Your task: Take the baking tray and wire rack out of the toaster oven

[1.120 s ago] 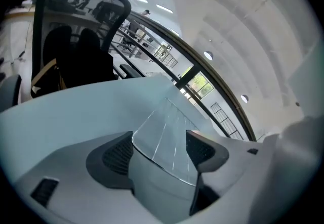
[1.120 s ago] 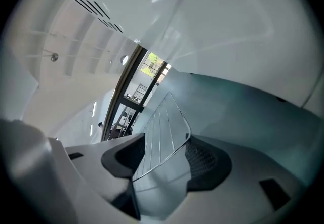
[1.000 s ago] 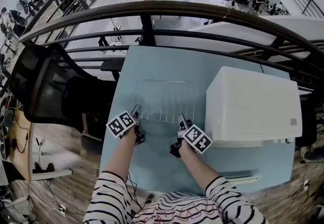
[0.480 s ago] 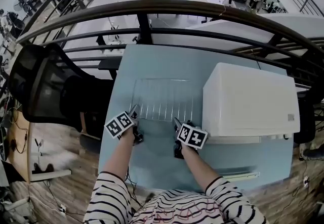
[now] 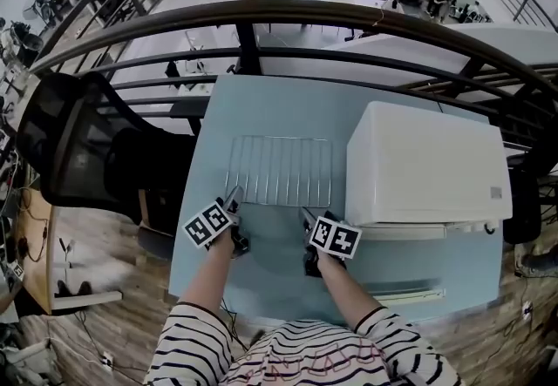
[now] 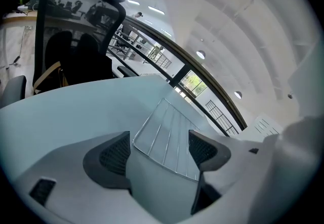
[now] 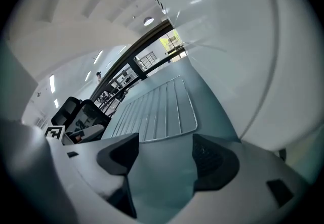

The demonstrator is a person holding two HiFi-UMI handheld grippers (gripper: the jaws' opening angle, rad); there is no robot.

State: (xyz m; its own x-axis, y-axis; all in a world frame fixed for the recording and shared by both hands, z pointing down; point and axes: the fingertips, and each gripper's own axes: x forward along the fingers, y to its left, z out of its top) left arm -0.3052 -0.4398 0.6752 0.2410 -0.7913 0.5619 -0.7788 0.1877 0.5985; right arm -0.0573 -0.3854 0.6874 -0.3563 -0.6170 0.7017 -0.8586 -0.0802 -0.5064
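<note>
The wire rack (image 5: 279,170) lies flat on the light blue table (image 5: 270,110), just left of the white toaster oven (image 5: 427,162). My left gripper (image 5: 234,201) hovers at the rack's near left corner, open, with the wire rack (image 6: 169,134) showing beyond its pads and nothing gripped. My right gripper (image 5: 306,217) sits a little short of the rack's near edge. Its jaws have just been opening and nothing is between them. The right gripper view shows the wire rack (image 7: 157,109) ahead and the toaster oven (image 7: 238,41) close on the right. No baking tray is visible.
The oven's door (image 5: 408,295) hangs open toward me at the table's near right. A black office chair (image 5: 78,149) stands left of the table. A dark railing (image 5: 261,23) runs behind the far edge, with a drop to a lower floor beyond.
The right gripper has rolled and come back off the rack's near edge. The left gripper has drawn back slightly from the rack's corner. The rack now rests still on the table.
</note>
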